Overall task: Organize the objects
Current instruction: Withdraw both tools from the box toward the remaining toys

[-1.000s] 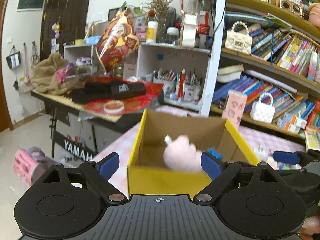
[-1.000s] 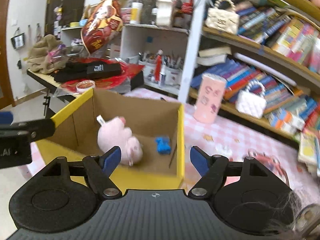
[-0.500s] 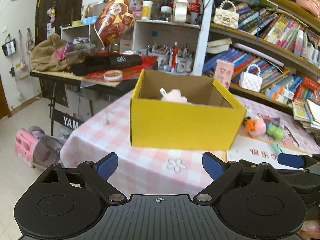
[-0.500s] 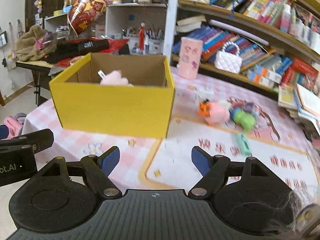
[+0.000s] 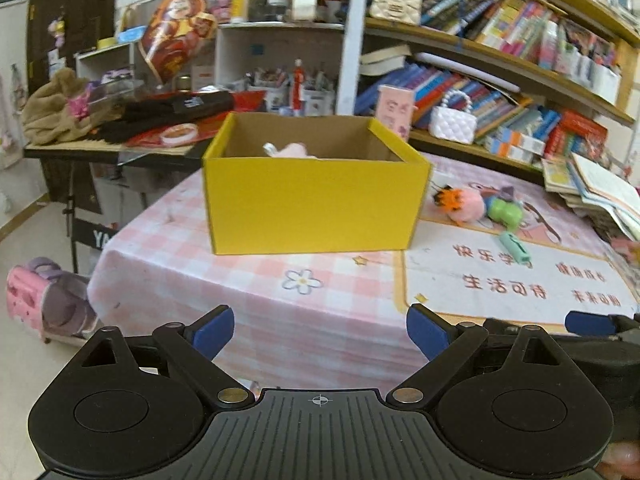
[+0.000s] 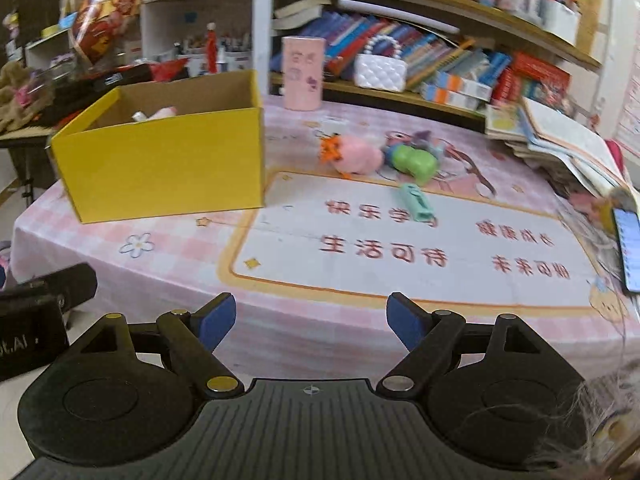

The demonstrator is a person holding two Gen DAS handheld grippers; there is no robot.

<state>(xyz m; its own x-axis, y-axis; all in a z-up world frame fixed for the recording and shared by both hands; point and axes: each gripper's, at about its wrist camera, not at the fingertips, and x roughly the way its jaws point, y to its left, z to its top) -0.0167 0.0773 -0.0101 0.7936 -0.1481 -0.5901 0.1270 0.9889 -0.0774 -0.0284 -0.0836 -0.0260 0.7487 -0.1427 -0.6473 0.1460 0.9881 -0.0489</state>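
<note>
A yellow cardboard box [image 5: 316, 208] [image 6: 168, 168] stands on the pink checked table; the top of a pink plush toy [image 5: 294, 150] [image 6: 160, 114] shows inside it. Right of the box lie a pink plush with orange tuft [image 5: 460, 202] [image 6: 354, 154], a green toy [image 5: 505, 213] [image 6: 414, 162] and a small mint-green object [image 5: 515, 247] [image 6: 418, 202]. My left gripper [image 5: 320, 330] is open and empty, back from the table's near edge. My right gripper [image 6: 310, 320] is open and empty, also near the front edge.
A white mat with Chinese writing [image 6: 400, 248] covers the table's right part. A pink cylinder [image 6: 302, 72] stands behind. Stacked books [image 6: 560, 144] and a phone [image 6: 628, 248] lie at the right. Bookshelves [image 5: 500, 80] behind, a cluttered keyboard stand [image 5: 120, 128] left.
Both grippers have pulled back and away from above the box, toward the table's front edge. The pink plush stays in the box. Both stay open.
</note>
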